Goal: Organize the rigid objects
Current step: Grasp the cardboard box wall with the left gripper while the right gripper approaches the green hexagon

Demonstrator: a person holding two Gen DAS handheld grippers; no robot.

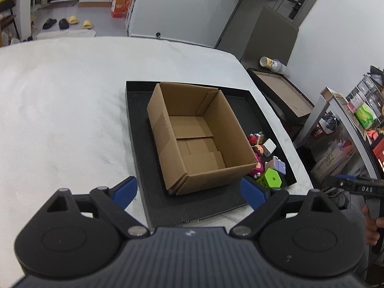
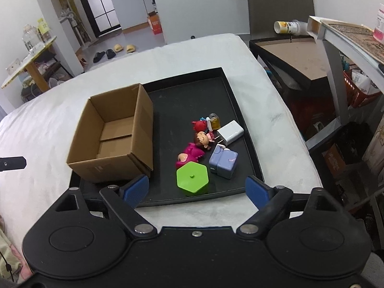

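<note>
An open, empty cardboard box [image 1: 199, 139] [image 2: 115, 134] stands on a black tray [image 1: 141, 158] [image 2: 182, 100] on the white table. Right of the box on the tray lie small toys: a green hexagonal box [image 2: 192, 178] [image 1: 271, 180], a lilac block [image 2: 224, 162], a white charger [image 2: 231, 131], a pink dinosaur figure [image 2: 189, 154], a doll figure [image 2: 202, 139], a red figure [image 2: 199, 126] and a small padlock [image 2: 214, 121]. My left gripper [image 1: 189, 192] is open and empty, above the tray's near edge. My right gripper [image 2: 196, 189] is open and empty, just short of the green box.
The white table [image 1: 60, 120] extends to the left. A dark side table [image 2: 292, 55] with a cup on its side [image 2: 286, 27] stands at the right, next to shelving with goods [image 1: 360, 120]. A chair back [image 1: 271, 36] is behind the table.
</note>
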